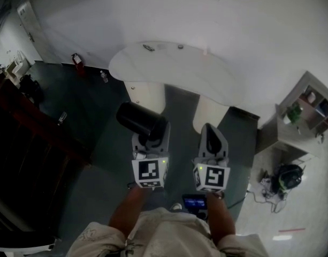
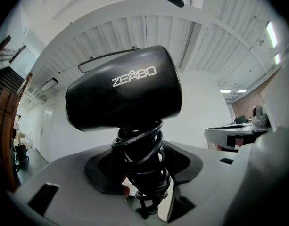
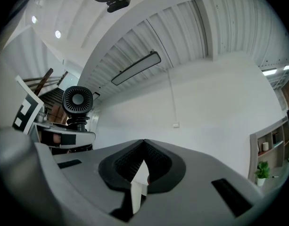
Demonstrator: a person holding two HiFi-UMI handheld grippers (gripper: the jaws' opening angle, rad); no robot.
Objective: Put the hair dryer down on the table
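A black hair dryer (image 1: 137,118) stands upright in my left gripper (image 1: 151,137), which is shut on its handle. In the left gripper view the dryer's barrel (image 2: 125,91) points left, and its black cord (image 2: 143,159) is wound round the handle between the pads of the left gripper (image 2: 142,175). My right gripper (image 1: 212,138) is level with it on the right, shut and holding nothing; its tips meet in the right gripper view (image 3: 143,147). That view also shows the dryer's rear grille (image 3: 77,100). The white table (image 1: 169,71) lies ahead, beyond both grippers.
Two small items (image 1: 148,47) lie near the table's far edge. A shelf unit (image 1: 311,106) with a plant stands at the right, and a dark bag (image 1: 288,178) lies on the floor. A red fire extinguisher (image 1: 76,59) and dark wooden stairs (image 1: 24,138) are at the left.
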